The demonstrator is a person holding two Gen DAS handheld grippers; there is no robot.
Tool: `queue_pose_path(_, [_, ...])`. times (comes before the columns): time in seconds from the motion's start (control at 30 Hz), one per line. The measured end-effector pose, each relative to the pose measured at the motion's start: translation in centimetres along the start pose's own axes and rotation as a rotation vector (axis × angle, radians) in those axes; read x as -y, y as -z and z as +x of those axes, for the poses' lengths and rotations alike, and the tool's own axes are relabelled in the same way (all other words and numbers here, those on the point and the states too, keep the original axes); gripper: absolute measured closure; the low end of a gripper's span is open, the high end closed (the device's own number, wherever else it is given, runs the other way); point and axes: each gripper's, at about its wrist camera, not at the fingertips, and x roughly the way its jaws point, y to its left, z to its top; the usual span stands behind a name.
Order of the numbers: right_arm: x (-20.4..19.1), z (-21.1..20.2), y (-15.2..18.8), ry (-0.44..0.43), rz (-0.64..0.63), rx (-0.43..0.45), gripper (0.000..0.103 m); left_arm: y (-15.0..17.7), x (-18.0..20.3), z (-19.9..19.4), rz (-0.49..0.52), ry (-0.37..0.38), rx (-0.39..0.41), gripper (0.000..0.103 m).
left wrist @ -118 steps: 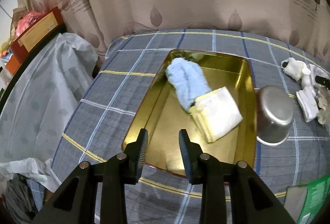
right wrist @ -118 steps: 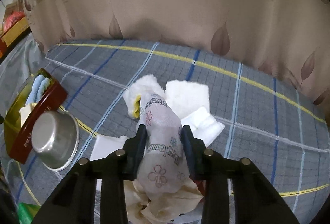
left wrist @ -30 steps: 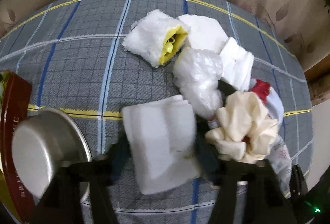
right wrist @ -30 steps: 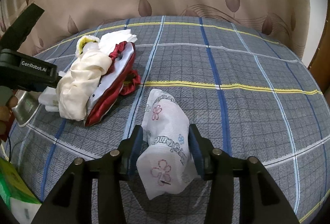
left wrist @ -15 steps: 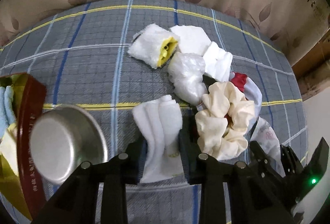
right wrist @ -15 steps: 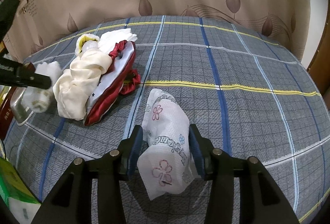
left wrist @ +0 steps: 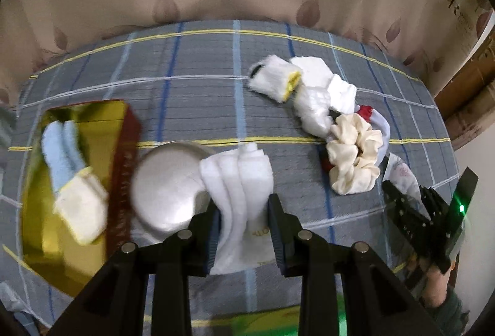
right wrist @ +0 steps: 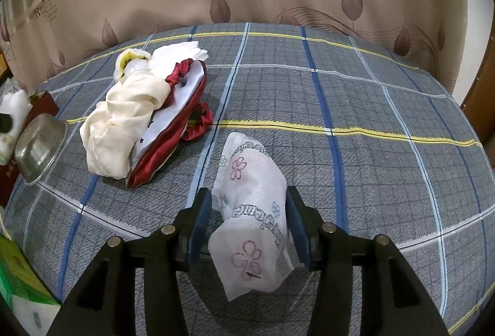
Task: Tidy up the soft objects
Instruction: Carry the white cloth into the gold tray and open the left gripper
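My left gripper (left wrist: 244, 212) is shut on a folded white towel (left wrist: 238, 181) and holds it off the checked cloth, beside an upturned steel bowl (left wrist: 164, 187). To the left lies a gold tray (left wrist: 123, 147) with red walls; a blue sock (left wrist: 62, 150) and a cream cloth (left wrist: 80, 206) rest in it. My right gripper (right wrist: 247, 212) is low over the cloth and its jaws are opening. A white packet with printed flowers (right wrist: 250, 206) lies on the cloth between them, with a thin gap at the left pad.
A pile of soft things sits mid-table: a fluffy white and yellow piece (left wrist: 272, 82), a cream scrunchie (left wrist: 352, 156), and a red and white cloth (right wrist: 173, 119). A green pack (right wrist: 18, 280) lies at the near edge. A leaf-print curtain hangs behind the table.
My left gripper closed on the white towel, lifted it and carried it left, so the bowl and tray came into view. The right gripper stayed put and its jaws widened slightly.
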Motion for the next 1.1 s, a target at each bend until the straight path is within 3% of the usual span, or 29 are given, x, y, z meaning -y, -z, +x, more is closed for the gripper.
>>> queue_pose_path(0.23, [0.0,0.0,0.0,0.001,-0.002,0.000,0.056,1.8,-4.7,-3.5,0.011,-0.104,0.033,0.074])
queue_pose_path(0.53, [0.0,0.1,0.0,0.001,-0.002,0.000,0.056,3.3,-14.0,-6.0,-0.102,-0.253,0.058,0.074])
queue_pose_path(0.67, [-0.1,0.1,0.0,0.002,-0.003,0.000,0.056,3.6,-17.3,-5.8,-0.112,-0.321,0.062,0.074])
queue_pose_path(0.77, [0.0,0.1,0.0,0.002,-0.003,0.000,0.056,3.6,-19.1,-4.8,-0.131,-0.326,0.049,0.074])
queue_pose_path(1.1, [0.0,0.2,0.0,0.004,-0.005,-0.001,0.056,3.5,-21.0,-1.1,-0.120,-0.372,-0.009,0.071])
